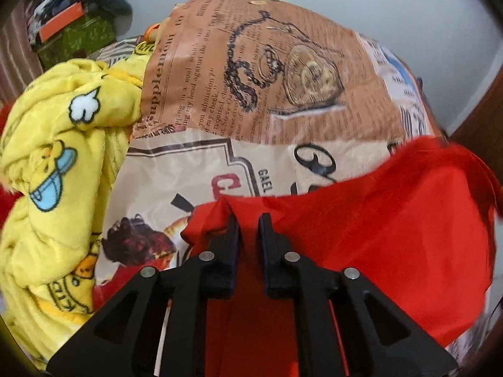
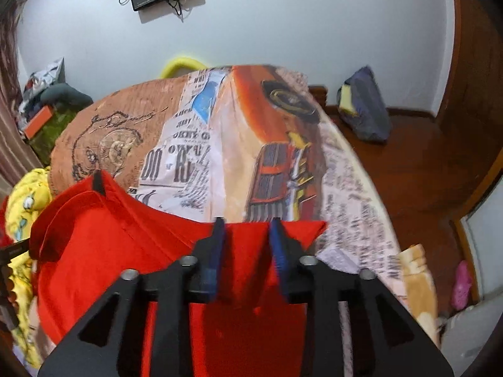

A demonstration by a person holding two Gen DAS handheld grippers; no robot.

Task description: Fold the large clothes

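- While your left claw (image 1: 249, 220) stands narrow with a thin gap, the red cloth (image 1: 393, 220) runs between its tips; you cannot tell if it pinches.
- Your right claw (image 2: 246, 223) stands partly apart, the cloth's edge lying loose between its tips.
- That cloth stretches sideways from claw to claw, low over the printed bed cover (image 2: 239, 144).
- Its near part is hidden under both claws.

Left gripper (image 1: 250, 221): black angular linkage arms, silver round pivot pins. Right gripper (image 2: 246, 224): the same black frame, blue-faced fingers (image 2: 217, 251).
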